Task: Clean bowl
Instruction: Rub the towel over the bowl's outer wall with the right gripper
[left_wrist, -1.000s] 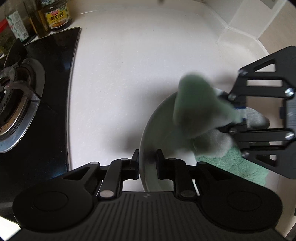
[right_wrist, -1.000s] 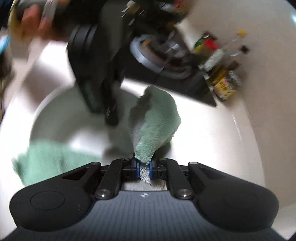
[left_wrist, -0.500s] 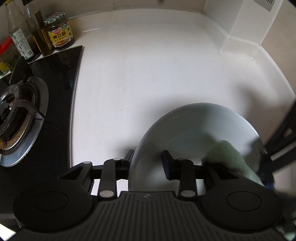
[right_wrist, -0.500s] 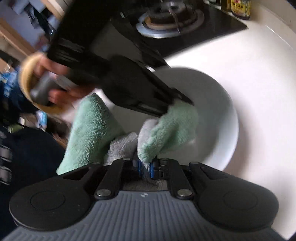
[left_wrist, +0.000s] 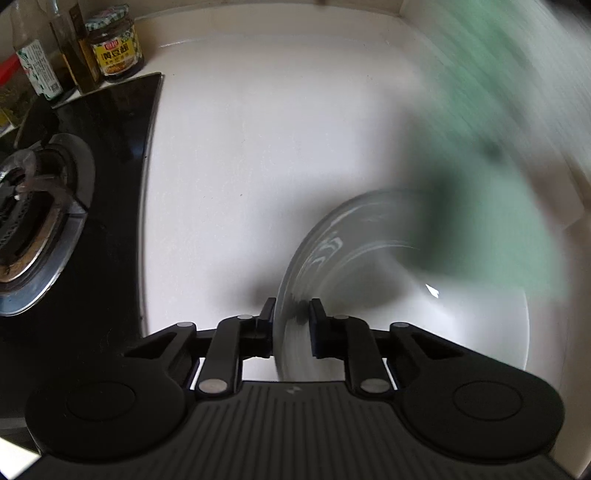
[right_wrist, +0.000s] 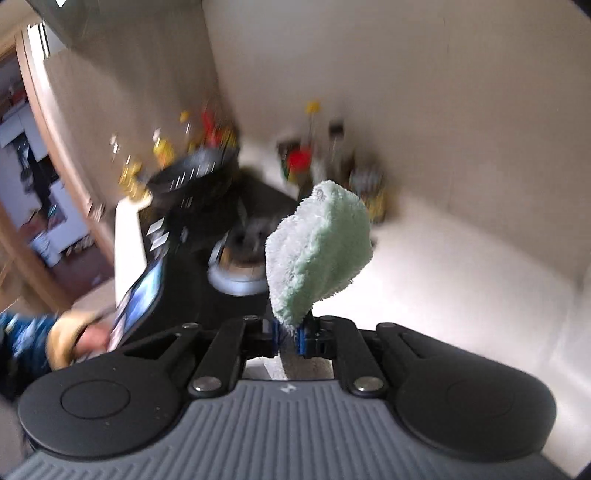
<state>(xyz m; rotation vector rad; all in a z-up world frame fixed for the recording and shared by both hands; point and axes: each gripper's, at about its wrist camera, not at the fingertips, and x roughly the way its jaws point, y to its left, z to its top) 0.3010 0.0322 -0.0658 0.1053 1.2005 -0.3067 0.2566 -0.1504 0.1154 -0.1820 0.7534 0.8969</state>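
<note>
My left gripper (left_wrist: 291, 317) is shut on the near rim of a white bowl (left_wrist: 461, 325) that rests on the white counter. Streaks show on the bowl's inner wall. A green cloth (left_wrist: 498, 155) sweeps as a blur above the bowl's far right side. In the right wrist view my right gripper (right_wrist: 290, 334) is shut on that green cloth (right_wrist: 317, 251), which stands up from the fingers in a bunch. The right gripper is raised and tilted toward the wall; the bowl is out of its view.
A black gas hob (left_wrist: 44, 206) with a burner lies left of the bowl. Jars and bottles (left_wrist: 114, 48) stand at the back left by the wall. A person's hand (right_wrist: 81, 339) shows at the left in the right wrist view. White counter (left_wrist: 240, 166) stretches beyond the bowl.
My right gripper has lifted the cloth out of the bowl and swung up toward the wall. The left gripper has closed again onto the bowl's rim.
</note>
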